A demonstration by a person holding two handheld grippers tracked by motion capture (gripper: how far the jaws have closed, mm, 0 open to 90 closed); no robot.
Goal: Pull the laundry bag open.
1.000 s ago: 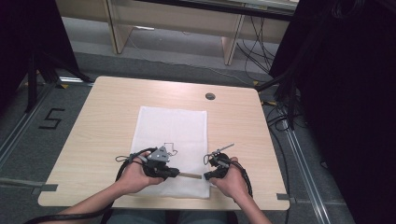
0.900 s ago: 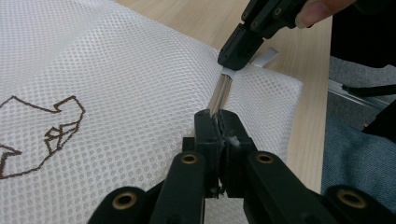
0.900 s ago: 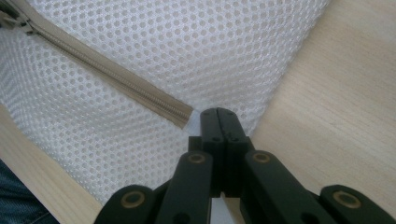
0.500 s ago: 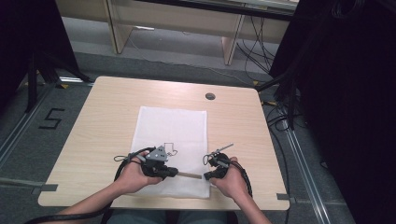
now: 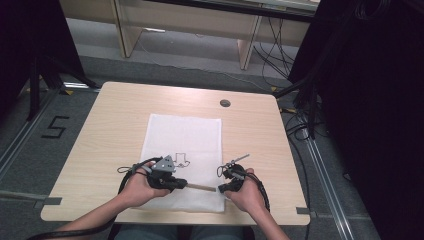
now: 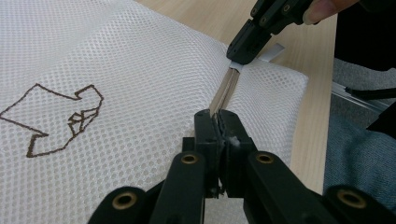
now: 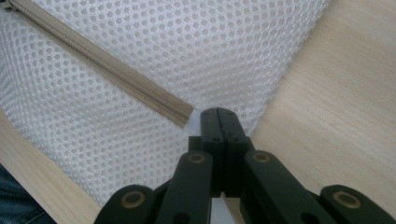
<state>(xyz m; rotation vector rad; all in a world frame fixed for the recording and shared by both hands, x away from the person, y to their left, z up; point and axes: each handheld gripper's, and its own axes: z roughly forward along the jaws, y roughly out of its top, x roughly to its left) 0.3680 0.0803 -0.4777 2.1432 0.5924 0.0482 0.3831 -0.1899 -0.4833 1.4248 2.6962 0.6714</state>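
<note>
A white mesh bag [image 5: 184, 132] lies flat in the middle of the wooden table [image 5: 115, 125], with a brown line drawing [image 6: 56, 116] printed on it. A beige zipper [image 5: 201, 187] runs along the bag's near edge. My left gripper [image 5: 183, 184] is shut on the zipper [image 6: 225, 91] at its left end, with a white bit showing between the jaws. My right gripper [image 5: 220, 189] pinches the mesh bag [image 7: 140, 56] just past the zipper's end [image 7: 180, 112]. In the left gripper view the right gripper [image 6: 240, 53] grips that far end. Both grippers [image 7: 217, 112] rest low on the bag.
A round cable hole [image 5: 225, 103] sits in the table's far side. The table's near edge [image 5: 175, 220] lies just behind my hands. A taped "5" [image 5: 55, 127] marks the floor at left. Cables [image 5: 300, 125] trail on the floor at right.
</note>
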